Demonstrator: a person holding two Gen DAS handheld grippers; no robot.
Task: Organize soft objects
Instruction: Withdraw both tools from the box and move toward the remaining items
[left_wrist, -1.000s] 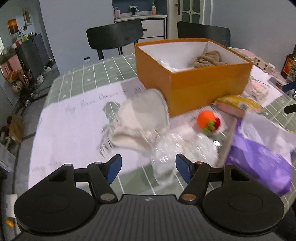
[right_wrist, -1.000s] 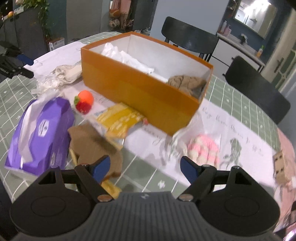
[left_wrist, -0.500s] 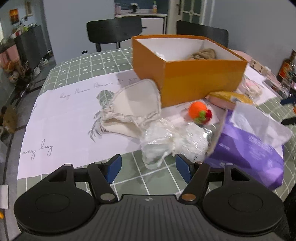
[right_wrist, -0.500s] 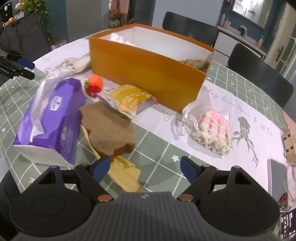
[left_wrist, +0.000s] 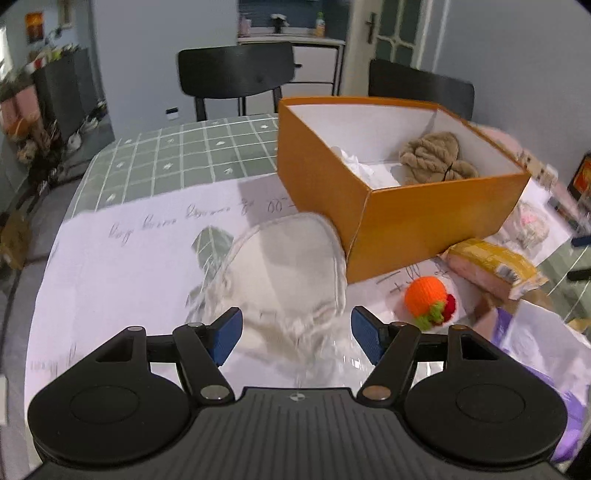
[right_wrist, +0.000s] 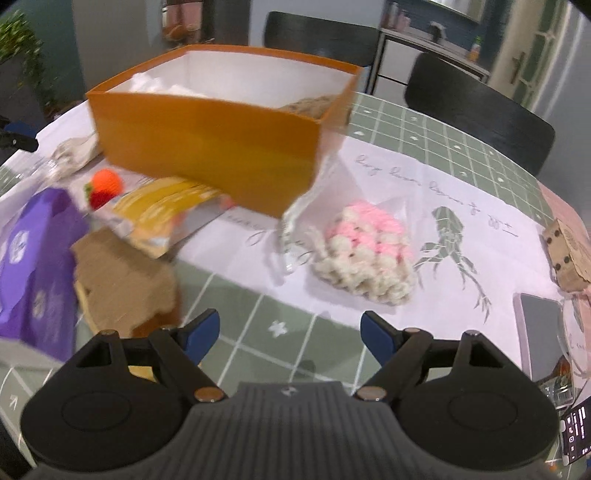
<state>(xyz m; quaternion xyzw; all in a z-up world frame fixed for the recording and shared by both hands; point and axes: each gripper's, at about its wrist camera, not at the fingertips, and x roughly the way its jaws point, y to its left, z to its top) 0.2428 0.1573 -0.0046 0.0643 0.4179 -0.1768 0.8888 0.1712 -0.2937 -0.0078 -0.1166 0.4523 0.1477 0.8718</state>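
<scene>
An orange box (left_wrist: 436, 218) (right_wrist: 207, 147) stands on the table with a tan knitted piece (left_wrist: 436, 158) and white paper inside. A cream cloth pouch in clear wrap (left_wrist: 291, 266) lies right in front of my left gripper (left_wrist: 297, 338), which is open with nothing between its fingers. An orange knitted fruit (left_wrist: 424, 295) (right_wrist: 107, 182) lies beside the box. My right gripper (right_wrist: 290, 336) is open above the green cloth, short of a pink and cream knitted piece in clear wrap (right_wrist: 365, 254). A brown cloth (right_wrist: 125, 277) lies to its left.
A purple tissue pack (right_wrist: 33, 258) (left_wrist: 535, 354) and a yellow packet (right_wrist: 166, 210) (left_wrist: 491, 266) lie near the box. A phone (right_wrist: 543, 332) and a small cardboard box (right_wrist: 569, 254) sit at the right. Two black chairs (left_wrist: 236, 74) stand behind the table.
The left gripper has moved forward toward the cream pouch and the box. The right gripper has shifted right and closer to the pink knitted piece. Both stayed open.
</scene>
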